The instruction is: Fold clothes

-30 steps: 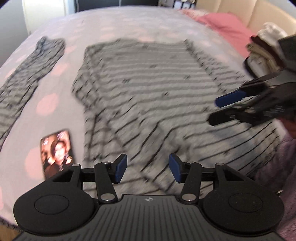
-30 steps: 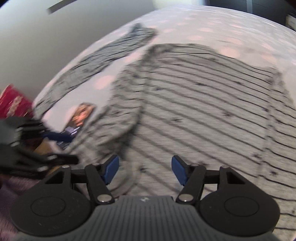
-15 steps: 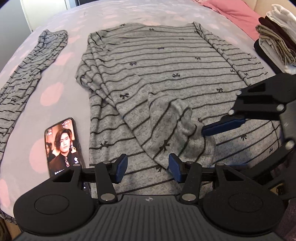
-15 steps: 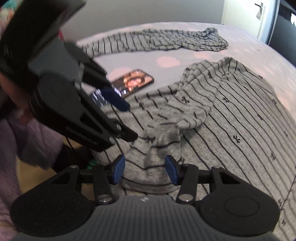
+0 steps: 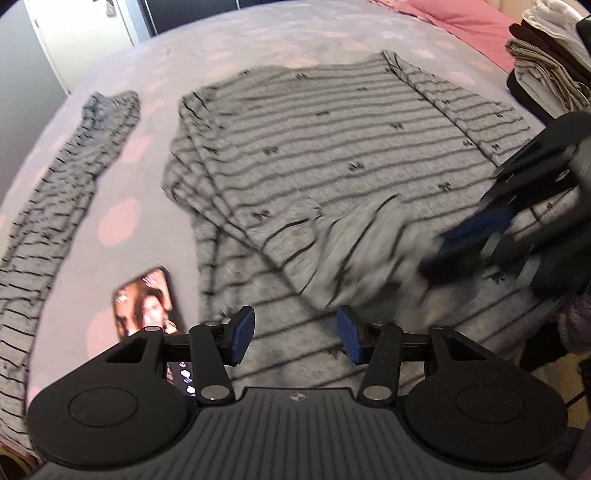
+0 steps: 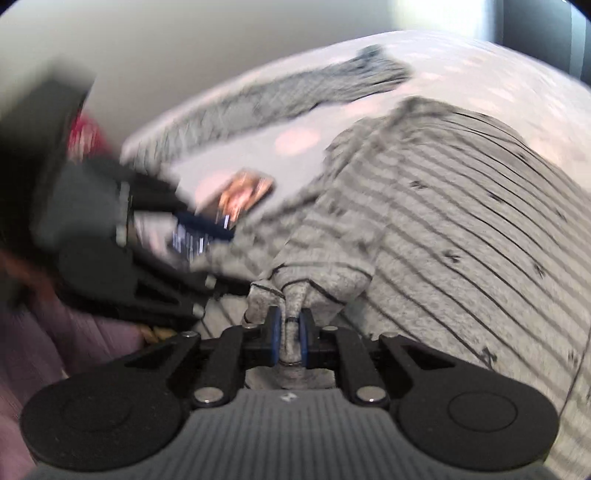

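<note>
A grey striped long-sleeved top [image 5: 332, 155] lies flat on the bed, one sleeve [image 5: 303, 251] folded across its body. My left gripper [image 5: 293, 334] is open and empty above the top's near hem. My right gripper [image 6: 288, 338] is shut on the sleeve's cuff [image 6: 295, 295], the fabric bunched between its pads. In the left wrist view the right gripper [image 5: 465, 240] is blurred at the right, at the sleeve's end. In the right wrist view the left gripper [image 6: 199, 236] is blurred at the left.
A phone [image 5: 147, 299] with a lit screen lies on the spotted bedsheet [image 5: 118, 221] left of the top. A second grey striped garment [image 5: 66, 192] stretches along the left. A stack of folded clothes [image 5: 546, 62] and a pink pillow [image 5: 461, 22] are at the far right.
My right gripper has closed on the sleeve's cuff and is moving with it. My left gripper stays open and has pulled back a little.
</note>
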